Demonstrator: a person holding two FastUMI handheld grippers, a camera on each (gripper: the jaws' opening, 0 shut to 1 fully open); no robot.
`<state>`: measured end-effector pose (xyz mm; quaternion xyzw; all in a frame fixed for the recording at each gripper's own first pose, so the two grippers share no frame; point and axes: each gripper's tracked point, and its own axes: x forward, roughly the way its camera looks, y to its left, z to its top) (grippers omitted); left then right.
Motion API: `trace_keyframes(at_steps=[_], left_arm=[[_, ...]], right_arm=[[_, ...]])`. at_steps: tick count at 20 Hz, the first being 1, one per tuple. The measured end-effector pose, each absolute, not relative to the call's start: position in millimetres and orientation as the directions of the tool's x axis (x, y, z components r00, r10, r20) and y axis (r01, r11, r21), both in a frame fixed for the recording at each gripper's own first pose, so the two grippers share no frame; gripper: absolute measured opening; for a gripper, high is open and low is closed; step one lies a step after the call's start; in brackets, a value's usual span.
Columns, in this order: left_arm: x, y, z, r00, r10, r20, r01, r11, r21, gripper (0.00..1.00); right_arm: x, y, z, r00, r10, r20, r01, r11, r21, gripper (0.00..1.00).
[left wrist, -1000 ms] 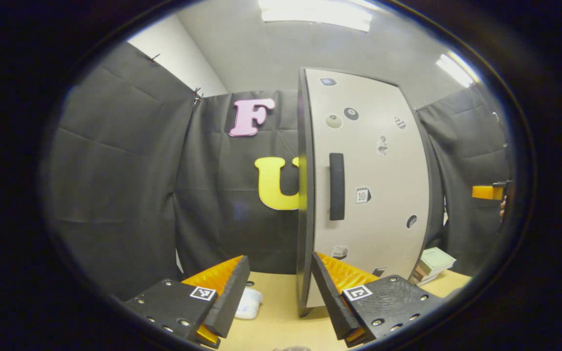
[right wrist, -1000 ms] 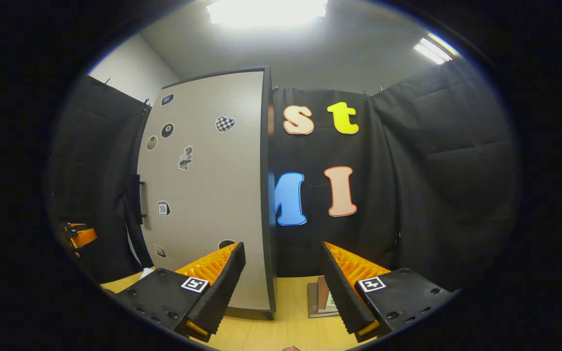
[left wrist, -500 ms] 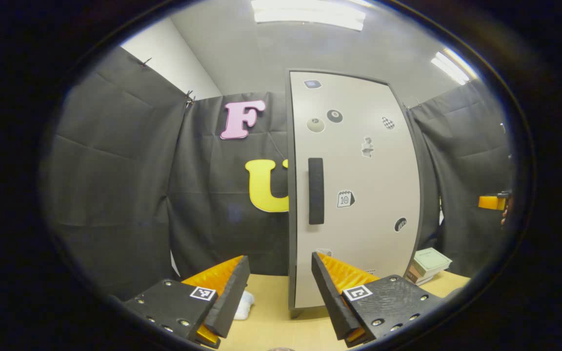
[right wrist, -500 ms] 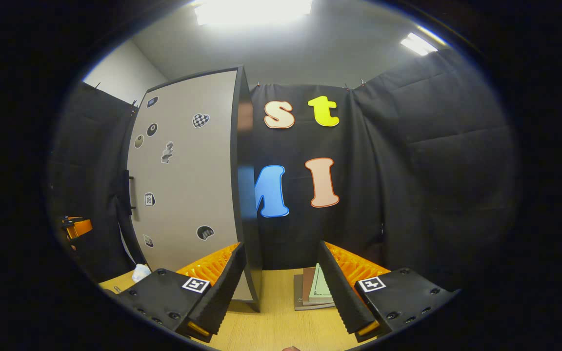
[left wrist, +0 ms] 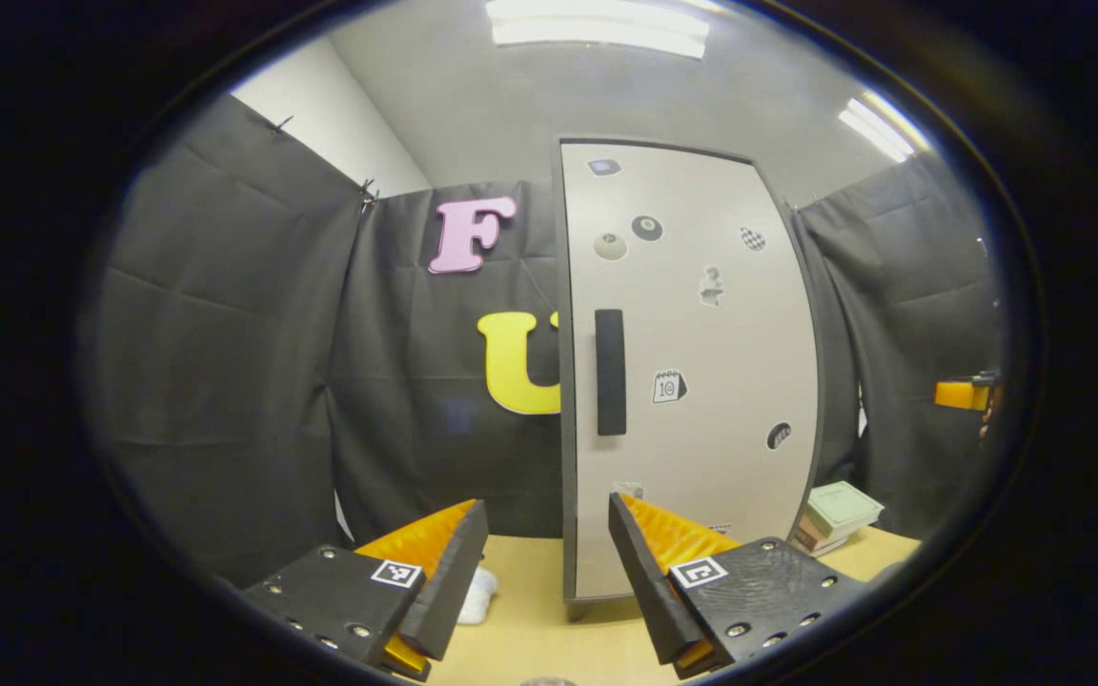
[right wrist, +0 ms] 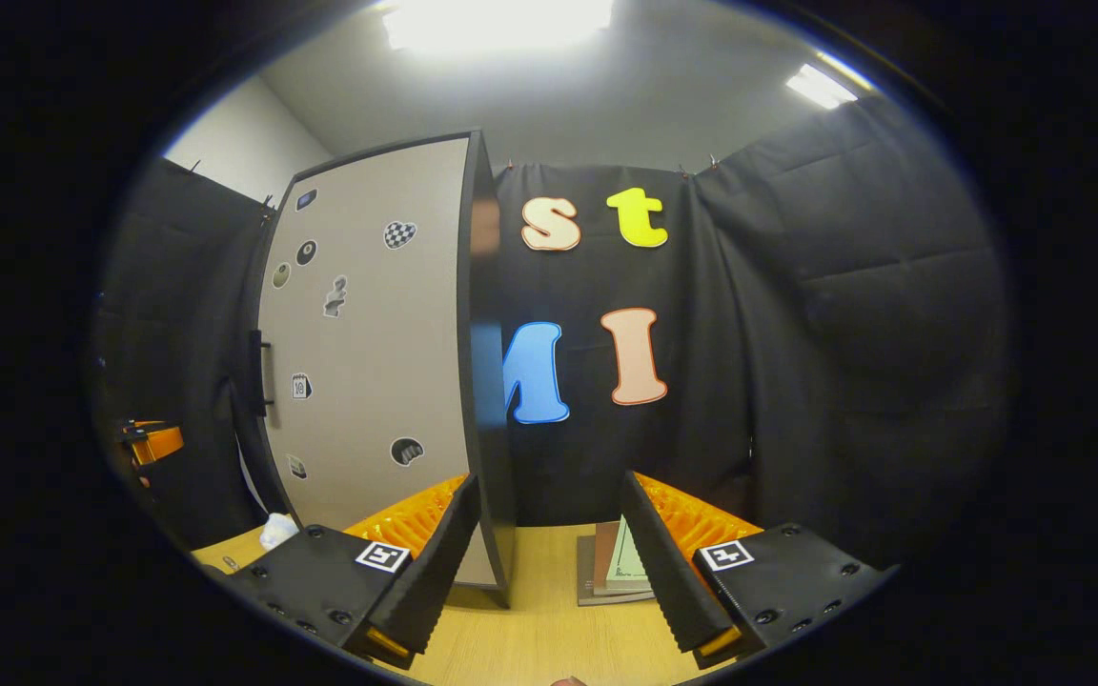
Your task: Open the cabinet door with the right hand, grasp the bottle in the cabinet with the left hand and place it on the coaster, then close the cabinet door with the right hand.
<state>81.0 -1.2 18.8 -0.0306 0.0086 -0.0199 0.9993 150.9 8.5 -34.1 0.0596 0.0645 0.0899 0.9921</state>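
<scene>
Both my left claw (left wrist: 544, 572) and right claw (right wrist: 544, 562) gape, unladen. Cabinet door (left wrist: 692, 372) at frame centre, handle (left wrist: 610, 372) untouched; bottle unseen. Risk: right claw slipping off the handle.

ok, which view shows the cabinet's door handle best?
Left gripper view: the black vertical bar handle faces the camera on the closed grey cabinet door. Right gripper view catches the handle edge-on, a thin sliver at the door's far edge.
</scene>
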Motion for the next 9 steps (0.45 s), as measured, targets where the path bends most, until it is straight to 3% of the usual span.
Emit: trace_keyframes(at_steps=[3,4,5,6,9], left_arm=[[80,3,17,0.999,-0.035,-0.017,0.034,0.997,-0.068,0.77],[80,5,16,0.999,-0.032,-0.020,0.030,0.997,-0.070,0.77],[79,7,15,0.999,-0.030,-0.023,0.028,0.997,-0.070,0.77],[79,10,14,0.999,-0.027,-0.024,0.025,0.997,-0.069,0.79],[76,16,16,1.000,-0.022,-0.020,0.020,0.998,-0.063,0.79]], right_arm=[[151,11,-31,0.975,0.195,-0.109,-0.181,0.975,0.130,0.90],[152,12,-31,0.974,0.199,-0.107,-0.185,0.974,0.128,0.94],[151,12,-31,0.974,0.201,-0.104,-0.187,0.974,0.125,0.90],[152,13,-31,0.974,0.201,-0.102,-0.188,0.974,0.123,0.94],[154,16,-30,0.973,0.209,-0.101,-0.195,0.972,0.130,0.94]])
